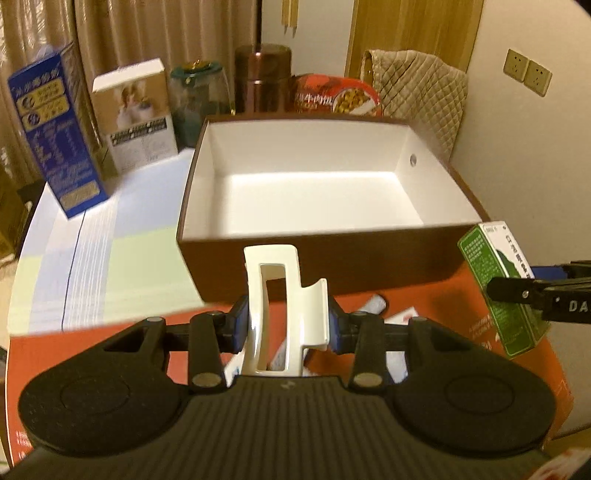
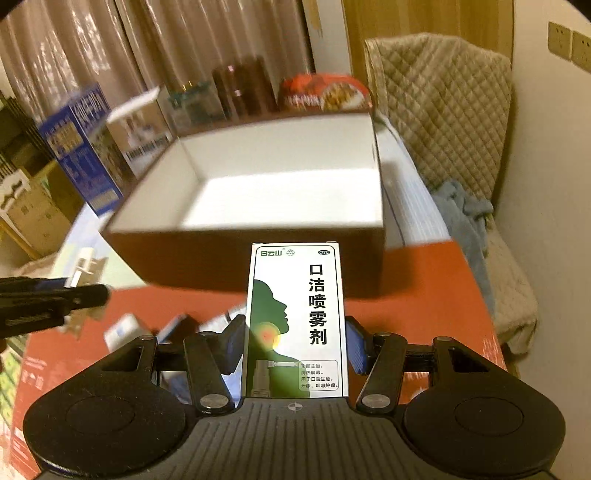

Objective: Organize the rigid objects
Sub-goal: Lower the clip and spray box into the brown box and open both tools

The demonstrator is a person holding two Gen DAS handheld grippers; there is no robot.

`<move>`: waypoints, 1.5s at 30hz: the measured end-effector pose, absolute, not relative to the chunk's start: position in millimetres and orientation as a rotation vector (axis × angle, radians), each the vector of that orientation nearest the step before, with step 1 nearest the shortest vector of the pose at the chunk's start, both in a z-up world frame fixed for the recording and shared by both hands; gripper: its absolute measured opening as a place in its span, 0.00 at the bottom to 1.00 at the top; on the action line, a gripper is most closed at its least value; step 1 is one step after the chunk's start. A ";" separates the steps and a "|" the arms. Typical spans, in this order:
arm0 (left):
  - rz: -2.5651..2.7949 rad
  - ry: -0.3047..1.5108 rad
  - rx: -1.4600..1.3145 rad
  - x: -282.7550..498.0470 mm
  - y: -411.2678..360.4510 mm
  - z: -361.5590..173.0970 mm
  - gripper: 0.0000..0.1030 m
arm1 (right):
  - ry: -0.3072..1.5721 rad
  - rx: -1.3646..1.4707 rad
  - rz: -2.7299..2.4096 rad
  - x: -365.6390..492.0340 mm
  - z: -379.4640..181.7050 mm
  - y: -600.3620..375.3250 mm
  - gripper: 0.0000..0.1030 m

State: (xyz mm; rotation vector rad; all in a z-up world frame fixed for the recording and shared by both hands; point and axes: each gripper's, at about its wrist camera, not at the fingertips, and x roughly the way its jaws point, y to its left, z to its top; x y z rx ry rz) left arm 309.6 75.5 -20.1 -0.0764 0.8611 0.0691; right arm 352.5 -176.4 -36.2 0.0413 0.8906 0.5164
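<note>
Gripping a white hair claw (image 1: 284,306), left gripper (image 1: 284,325); right gripper (image 2: 295,343) clamps medicine carton (image 2: 295,317).

This is a lived-in room of a home. Long beige pleated curtains (image 1: 122,33) hang behind the worktop, and a chair draped with a quilted tan cover (image 2: 439,110) stands beside a wooden door (image 1: 413,33). Household goods line the back: a blue printed carton (image 1: 55,133), a brown metal flask (image 1: 263,77) and a red instant-meal tub (image 1: 336,96) (its label is blurred). Two beige wall sockets (image 1: 527,72) sit on the plain painted wall.
</note>
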 end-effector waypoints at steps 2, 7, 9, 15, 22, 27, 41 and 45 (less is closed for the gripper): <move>0.063 0.852 -0.080 318.1 77.1 -17.2 0.35 | 0.869 0.050 0.527 358.9 -26.6 -171.1 0.50; 0.060 0.828 -0.079 338.0 81.2 -10.8 0.35 | 0.840 0.068 0.537 380.1 -12.4 -159.7 0.50; 0.062 0.819 -0.077 345.7 83.2 -8.6 0.35 | 0.827 0.066 0.539 387.9 -9.1 -155.4 0.50; 0.069 0.807 -0.068 374.9 91.7 -3.3 0.35 | 0.812 0.058 0.543 408.4 -6.7 -141.1 0.50; 0.061 0.820 -0.067 410.6 98.4 -7.1 0.35 | 0.801 0.057 0.527 436.2 -8.2 -127.9 0.50; 0.037 0.827 -0.079 433.1 96.7 -13.8 0.35 | 0.799 0.080 0.510 459.8 -14.5 -123.4 0.50; -0.014 0.936 -0.121 488.7 83.3 -58.7 0.35 | 0.908 0.159 0.479 520.0 -65.9 -108.1 0.50; -0.021 0.967 -0.117 495.3 77.6 -74.2 0.35 | 0.939 0.164 0.466 526.4 -78.9 -107.8 0.50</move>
